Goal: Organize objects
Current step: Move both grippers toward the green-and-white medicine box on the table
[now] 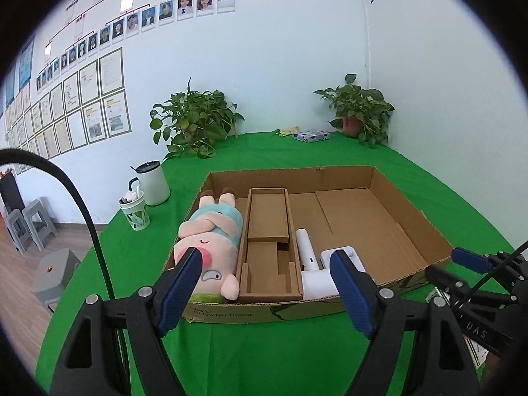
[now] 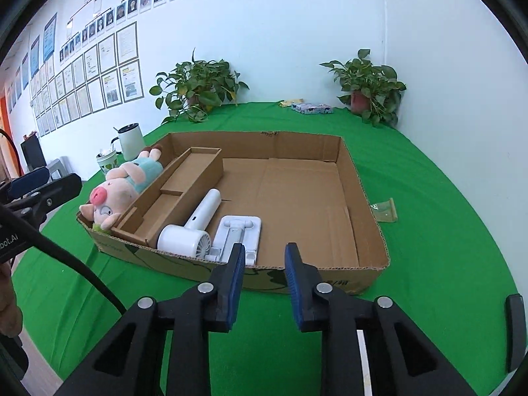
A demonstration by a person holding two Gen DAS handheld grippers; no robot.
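Currently both grippers hang over the green cloth (image 2: 445,198) short of the cardboard tray (image 1: 412,217); left gripper (image 1: 265,260) jaws spread wide, nothing between the blue ribbed pads; right gripper (image 2: 264,257) jaws partly apart, also empty. Right view alone shows the small clear packet (image 2: 384,210) lying on the cloth just beside the tray's right wall, plus the grille face of the white handheld fan (image 2: 189,231); left view shows only the fan's smooth tube and body, but gives a straight look down into the brown cardboard insert (image 1: 267,247), a long narrow open box with stepped partitions. Soft plush pig (image 1: 211,247) lies lengthwise between the tray's left wall and the insert, touching both; hard white plastic folding stand (image 2: 237,234) lies flat just beside the fan. Tray is corrugated, shallow, rectangular, floor creased; right half bare.
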